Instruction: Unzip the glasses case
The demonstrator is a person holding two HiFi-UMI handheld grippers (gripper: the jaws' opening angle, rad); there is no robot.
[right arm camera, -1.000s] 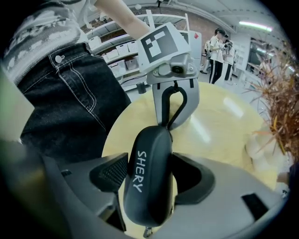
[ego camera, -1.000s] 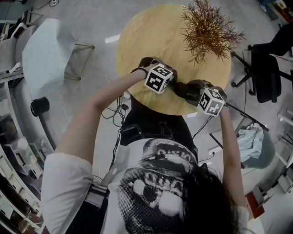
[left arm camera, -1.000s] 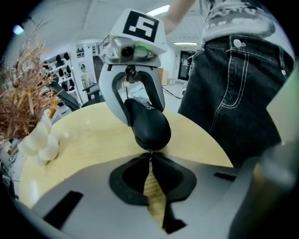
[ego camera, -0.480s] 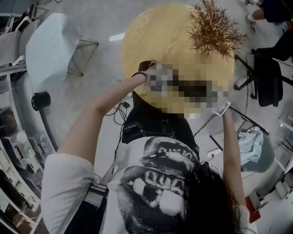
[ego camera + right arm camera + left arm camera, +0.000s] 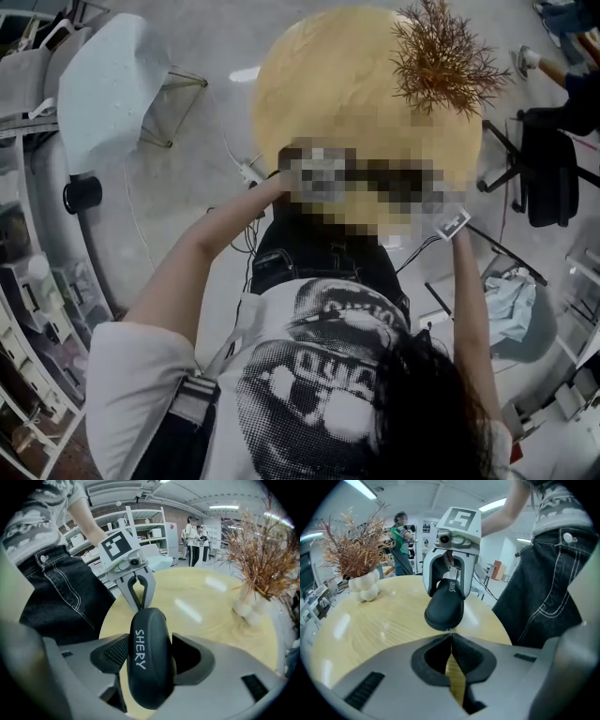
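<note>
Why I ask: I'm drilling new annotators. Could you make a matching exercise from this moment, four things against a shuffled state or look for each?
Things:
1. left gripper
2. right gripper
3. glasses case
4. vase

States:
A. white, lumpy, standing on the table
B. shut around the case's middle
C. black with white lettering
D. shut, tips at the case's end

Pairs: 1-D, 2-B, 3-C, 4-A

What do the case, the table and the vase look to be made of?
The case looks matte black and smooth, with white print. It seems to be a moulded shell with a leatherette or rubbery skin, hard to tell which. The table looks like pale wood or veneer: grain shows, and light reflections make it glossy. The vase is white, bulbous and slightly shiny, so probably ceramic.
</note>
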